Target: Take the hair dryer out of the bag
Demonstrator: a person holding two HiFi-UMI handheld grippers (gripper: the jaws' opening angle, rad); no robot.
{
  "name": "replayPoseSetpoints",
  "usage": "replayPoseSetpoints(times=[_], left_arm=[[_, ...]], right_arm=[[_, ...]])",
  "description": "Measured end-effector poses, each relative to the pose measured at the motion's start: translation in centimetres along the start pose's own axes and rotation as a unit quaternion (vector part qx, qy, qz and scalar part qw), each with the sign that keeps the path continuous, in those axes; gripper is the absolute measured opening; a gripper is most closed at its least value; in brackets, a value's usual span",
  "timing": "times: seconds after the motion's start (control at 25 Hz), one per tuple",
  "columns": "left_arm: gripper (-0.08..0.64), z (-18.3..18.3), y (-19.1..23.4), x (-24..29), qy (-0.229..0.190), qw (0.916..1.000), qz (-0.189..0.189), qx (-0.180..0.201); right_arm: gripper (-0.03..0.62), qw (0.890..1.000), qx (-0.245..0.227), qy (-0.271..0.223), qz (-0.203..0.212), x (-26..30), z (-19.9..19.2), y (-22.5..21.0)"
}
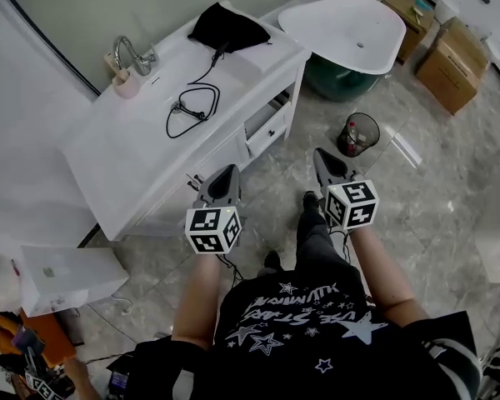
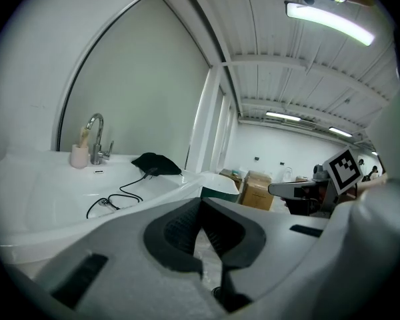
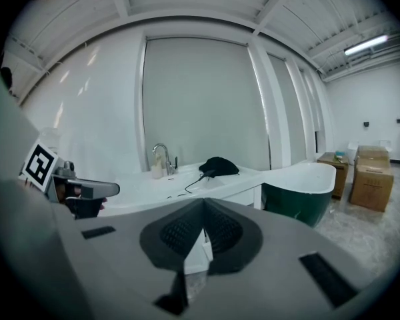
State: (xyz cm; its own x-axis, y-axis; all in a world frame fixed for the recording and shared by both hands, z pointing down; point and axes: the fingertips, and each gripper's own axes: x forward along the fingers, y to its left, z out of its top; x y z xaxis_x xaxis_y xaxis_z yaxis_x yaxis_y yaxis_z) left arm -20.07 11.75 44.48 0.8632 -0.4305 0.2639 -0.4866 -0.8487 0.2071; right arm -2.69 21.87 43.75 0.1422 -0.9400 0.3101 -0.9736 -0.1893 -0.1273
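Left gripper (image 1: 223, 175) and right gripper (image 1: 324, 160): fingers closed, empty, well apart from the black bag (image 1: 227, 26) on the worktop (image 1: 108, 144). Risk: the trailing cord (image 1: 192, 107) could catch the tap (image 1: 133, 55).

We find white lettering among printed stars on the black T-shirt (image 1: 308, 319), upside down to us and too blurred to read. The left marker cube (image 1: 212, 229) and right marker cube (image 1: 352, 204) bear black-and-white square codes only.
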Motion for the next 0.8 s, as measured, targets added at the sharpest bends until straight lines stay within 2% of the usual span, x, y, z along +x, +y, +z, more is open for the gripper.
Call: replayPoseSetpoints(times=[0.16, 0.2, 0.24, 0.28, 0.32, 0.36, 0.4, 0.56, 0.8], left_arm=[[0.012, 0.9, 0.8, 2.0, -0.005, 0.9998, 0.019, -0.002], [0.012, 1.2, 1.0, 2.6, -0.008, 0.9996, 0.026, -0.004], [0.012, 1.4, 1.2, 3.3, -0.011, 0.9994, 0.033, -0.005], [0.012, 1.7, 1.4, 3.9, -0.012, 0.9992, 0.039, -0.006], [0.027, 1.8, 1.5, 4.6, -0.012, 0.9990, 0.042, -0.006], [0.105, 2.0, 1.6, 5.3, -0.010, 0.9989, 0.045, -0.006], [0.135, 2.2, 1.7, 6.1, -0.008, 0.9988, 0.048, -0.007], [0.138, 2.7, 2.2, 9.3, -0.002, 0.9975, 0.068, -0.018], [0.217, 3.8, 3.3, 13.2, 0.005, 0.9951, 0.097, -0.021]], right_arm=[[0.009, 1.000, -0.007, -0.003, 0.021, 3.3, 0.8, -1.5], [0.031, 1.000, -0.006, -0.003, 0.029, 4.3, 1.1, -1.9], [0.088, 0.999, -0.005, -0.002, 0.038, 5.2, 1.3, -2.3], [0.106, 0.999, -0.005, 0.000, 0.047, 6.1, 1.5, -2.7], [0.106, 0.998, -0.005, 0.002, 0.055, 6.9, 1.8, -3.2], [0.115, 0.998, -0.006, 0.004, 0.063, 7.8, 2.0, -3.6], [0.124, 0.997, -0.007, 0.007, 0.071, 8.6, 2.3, -4.1], [0.149, 0.995, -0.011, 0.015, 0.095, 11.8, 3.7, -6.7], [0.186, 0.991, -0.019, 0.019, 0.129, 17.1, 5.7, -9.4]])
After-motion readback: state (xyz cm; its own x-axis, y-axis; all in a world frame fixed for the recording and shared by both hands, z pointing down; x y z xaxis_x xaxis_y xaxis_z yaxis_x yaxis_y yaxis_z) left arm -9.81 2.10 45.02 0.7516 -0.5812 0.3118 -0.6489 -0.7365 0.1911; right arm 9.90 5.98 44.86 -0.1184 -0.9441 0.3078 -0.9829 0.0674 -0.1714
